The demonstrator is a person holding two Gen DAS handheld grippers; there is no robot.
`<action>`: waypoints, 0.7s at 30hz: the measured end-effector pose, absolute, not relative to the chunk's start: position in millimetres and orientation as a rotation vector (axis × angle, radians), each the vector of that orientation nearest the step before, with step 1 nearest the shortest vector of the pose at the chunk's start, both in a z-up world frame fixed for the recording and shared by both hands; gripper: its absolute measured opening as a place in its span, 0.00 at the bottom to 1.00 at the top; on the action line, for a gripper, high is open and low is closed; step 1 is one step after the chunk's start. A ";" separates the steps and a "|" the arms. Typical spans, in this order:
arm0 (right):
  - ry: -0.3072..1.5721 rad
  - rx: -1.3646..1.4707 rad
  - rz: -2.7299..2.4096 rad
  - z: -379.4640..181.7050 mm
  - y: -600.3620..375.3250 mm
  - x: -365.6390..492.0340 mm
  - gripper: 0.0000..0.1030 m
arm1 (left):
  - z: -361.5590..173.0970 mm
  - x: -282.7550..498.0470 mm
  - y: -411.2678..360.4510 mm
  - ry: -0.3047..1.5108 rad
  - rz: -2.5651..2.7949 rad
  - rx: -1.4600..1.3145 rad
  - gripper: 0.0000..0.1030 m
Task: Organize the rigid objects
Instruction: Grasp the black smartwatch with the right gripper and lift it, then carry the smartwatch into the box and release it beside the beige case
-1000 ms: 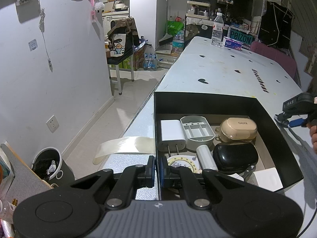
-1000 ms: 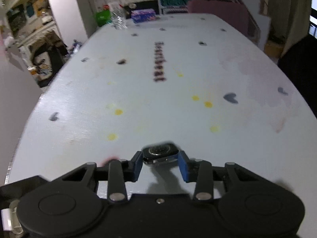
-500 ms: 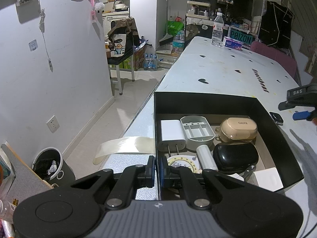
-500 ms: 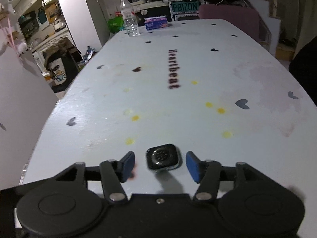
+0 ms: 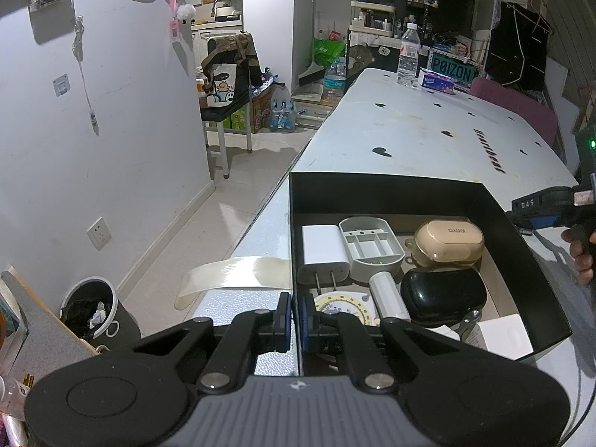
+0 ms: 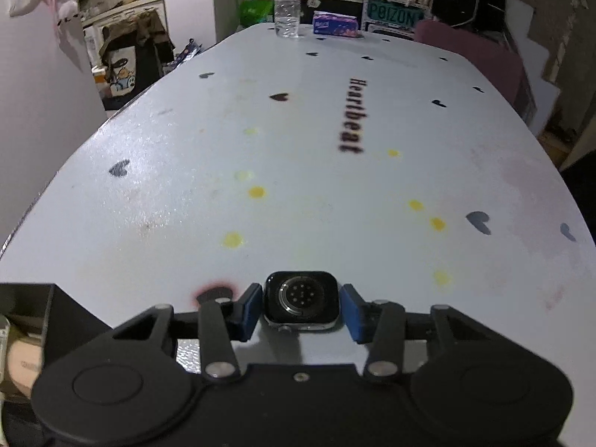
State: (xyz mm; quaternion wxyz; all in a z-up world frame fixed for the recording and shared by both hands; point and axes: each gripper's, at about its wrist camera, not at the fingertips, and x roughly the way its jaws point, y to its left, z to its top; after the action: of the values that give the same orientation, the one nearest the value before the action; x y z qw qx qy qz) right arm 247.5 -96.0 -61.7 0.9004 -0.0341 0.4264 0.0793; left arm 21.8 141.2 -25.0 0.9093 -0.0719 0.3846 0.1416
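A strapless black smartwatch body (image 6: 301,303) lies back up on the white table (image 6: 316,193). My right gripper (image 6: 301,311) straddles it, and its blue pads (image 6: 247,311) are closing in on the two sides, with a thin gap still showing on the right. In the left wrist view that right gripper (image 5: 540,205) and a hand (image 5: 581,257) sit past the box's right wall. My left gripper (image 5: 296,316) is shut on the near left wall of the black box (image 5: 391,190). The box holds a white charger (image 5: 324,249), a grey tray (image 5: 372,249), a beige earbud case (image 5: 449,242) and a black case (image 5: 443,294).
A water bottle (image 6: 287,0) and a tissue box (image 6: 335,24) stand at the table's far end, beside a pink chair (image 6: 480,56). The box's corner (image 6: 26,298) shows at the lower left of the right wrist view. A bin (image 5: 93,313) stands on the floor to the left.
The right jaws, pinched on the watch a second ago, opened and left it on the table, then narrowed around it again. The left gripper and box have not moved.
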 end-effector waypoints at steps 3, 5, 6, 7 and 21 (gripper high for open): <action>0.848 -0.045 0.181 -43.7 -95.2 236.6 0.45 | -25.1 21.8 141.1 0.793 0.292 -0.148 0.05; 0.816 -0.006 0.221 -26.2 -93.7 224.6 0.45 | -25.1 21.8 141.1 0.793 0.292 -0.148 0.05; 0.796 0.011 0.252 -16.8 -92.1 216.3 0.45 | -24.7 22.1 141.9 0.793 0.292 -0.149 0.05; 0.780 0.024 0.280 -9.2 -89.6 209.2 0.45 | -24.9 21.9 141.2 0.793 0.292 -0.148 0.05; 0.834 -0.097 0.631 -3.3 29.0 147.8 0.45 | -25.1 21.3 141.9 0.793 0.292 -0.149 0.05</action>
State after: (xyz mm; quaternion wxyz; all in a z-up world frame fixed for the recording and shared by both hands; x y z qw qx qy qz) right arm 147.8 29.0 -3.3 0.8651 -0.0464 0.3983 0.3014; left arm 21.3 141.9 -25.1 0.9094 -0.0721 0.3844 0.1415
